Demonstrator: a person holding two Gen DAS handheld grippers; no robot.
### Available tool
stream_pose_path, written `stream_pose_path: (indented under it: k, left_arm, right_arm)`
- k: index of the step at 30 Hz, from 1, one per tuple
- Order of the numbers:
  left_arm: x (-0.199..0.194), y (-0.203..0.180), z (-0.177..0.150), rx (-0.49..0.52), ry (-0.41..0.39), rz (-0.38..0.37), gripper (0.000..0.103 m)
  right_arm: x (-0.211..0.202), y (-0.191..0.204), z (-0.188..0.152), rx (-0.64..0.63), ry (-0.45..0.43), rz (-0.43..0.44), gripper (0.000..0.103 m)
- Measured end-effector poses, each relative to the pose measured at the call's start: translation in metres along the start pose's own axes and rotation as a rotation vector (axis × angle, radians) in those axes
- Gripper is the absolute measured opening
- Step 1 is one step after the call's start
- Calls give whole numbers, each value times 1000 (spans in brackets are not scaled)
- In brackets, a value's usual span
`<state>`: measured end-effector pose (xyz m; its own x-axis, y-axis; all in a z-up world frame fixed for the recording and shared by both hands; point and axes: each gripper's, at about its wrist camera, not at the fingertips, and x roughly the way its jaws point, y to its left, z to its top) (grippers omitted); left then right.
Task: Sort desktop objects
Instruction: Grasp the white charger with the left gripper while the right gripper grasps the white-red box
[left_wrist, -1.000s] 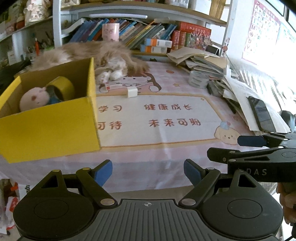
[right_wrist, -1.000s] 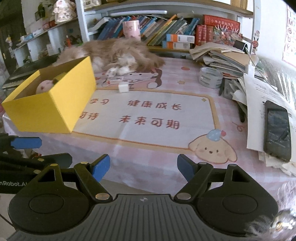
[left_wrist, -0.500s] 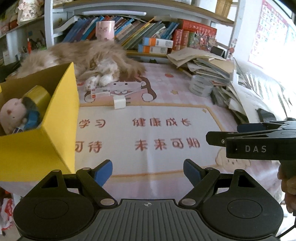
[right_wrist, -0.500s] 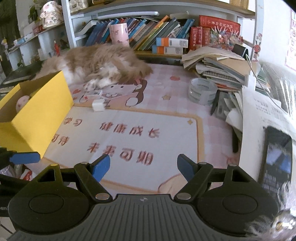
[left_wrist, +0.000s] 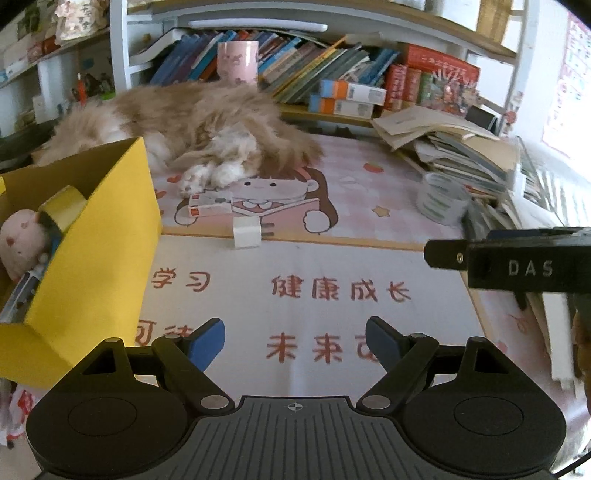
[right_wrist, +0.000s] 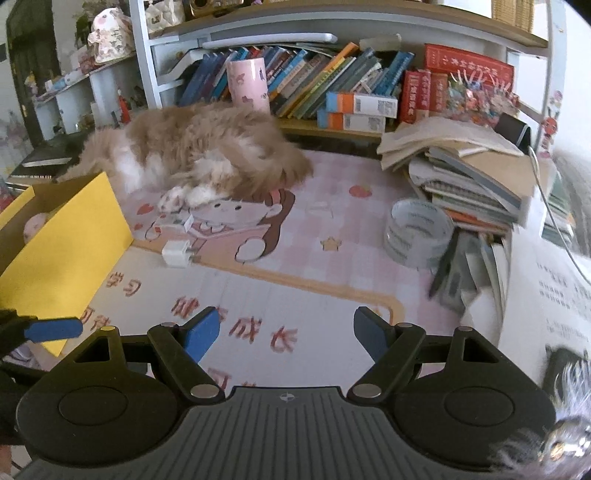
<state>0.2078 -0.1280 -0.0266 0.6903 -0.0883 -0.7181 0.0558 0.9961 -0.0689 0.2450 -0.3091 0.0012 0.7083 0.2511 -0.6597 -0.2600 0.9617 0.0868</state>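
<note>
Behind white charger, cat sprawls beside yellow box.

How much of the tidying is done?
Some is done: a pink toy and a yellow tape roll already sit in the yellow box. Nothing is in hand; the left gripper and right gripper are open and empty. The white charger, small carton and clear tape are still out.

Daylit room; white bookshelf packed with books.
</note>
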Motion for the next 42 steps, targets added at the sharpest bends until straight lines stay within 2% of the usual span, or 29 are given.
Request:
stream_pose_path:
  k: [8,12,17,19,29,32,33,37,42]
  left_arm:
    - [33,-5,20,-25,3,56,85]
    - [52,-4,31,-34,0,83,80]
    - [74,4,44,-65,-5,127,78]
    - [83,8,48,-73,-6,153,73]
    - [123,16,63,-88,-3,199,64]
    - [128,15,64,-91,-6,206,50]
    - [130,15,64,-93,-5,205,42]
    - [129,16,63,-96,-14,196,41]
    - [104,21,57,-119,-32,191,41]
  right_arm:
    - [25,-15,33,-34,-36,46,78]
    - [39,-16,49,-51,-51,69,78]
    - [54,-12,63,-65,-49,105,78]
    - [59,-11,67,-69,-41,117,78]
    - [74,-9,74,-87,-26,146,78]
    - [78,-9,75,-88,-21,147,78]
    - [80,-9,76,-88,-19,148,78]
    - [85,-8,77,-85,-17,155,78]
    - [99,0,82,-89,-7,188,78]
